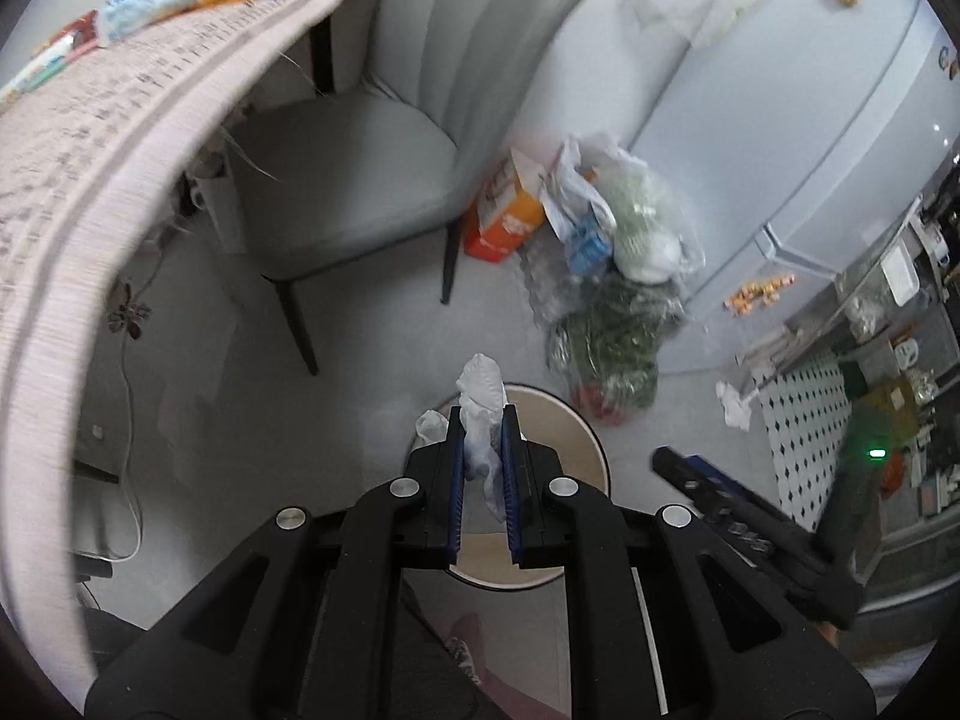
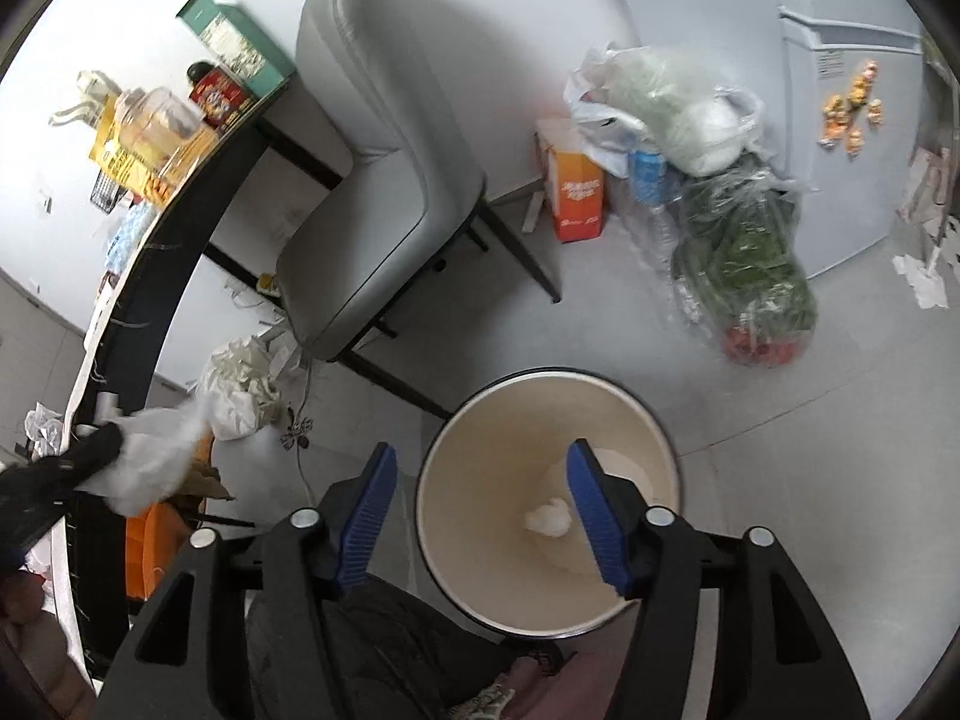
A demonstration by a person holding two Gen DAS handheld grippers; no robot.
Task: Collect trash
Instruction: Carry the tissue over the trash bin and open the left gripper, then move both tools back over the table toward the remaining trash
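Crumpled tissue pinched in left claw, right claw spread above bin

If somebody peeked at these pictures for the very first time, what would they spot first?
Probably the big round bin on the floor right under the open right gripper, with one white tissue ball at its bottom. Next, the left gripper pinching a crumpled white tissue just above the bin's rim. Behind them, a grey chair stands beside a heap of plastic bags with green vegetables near the fridge.
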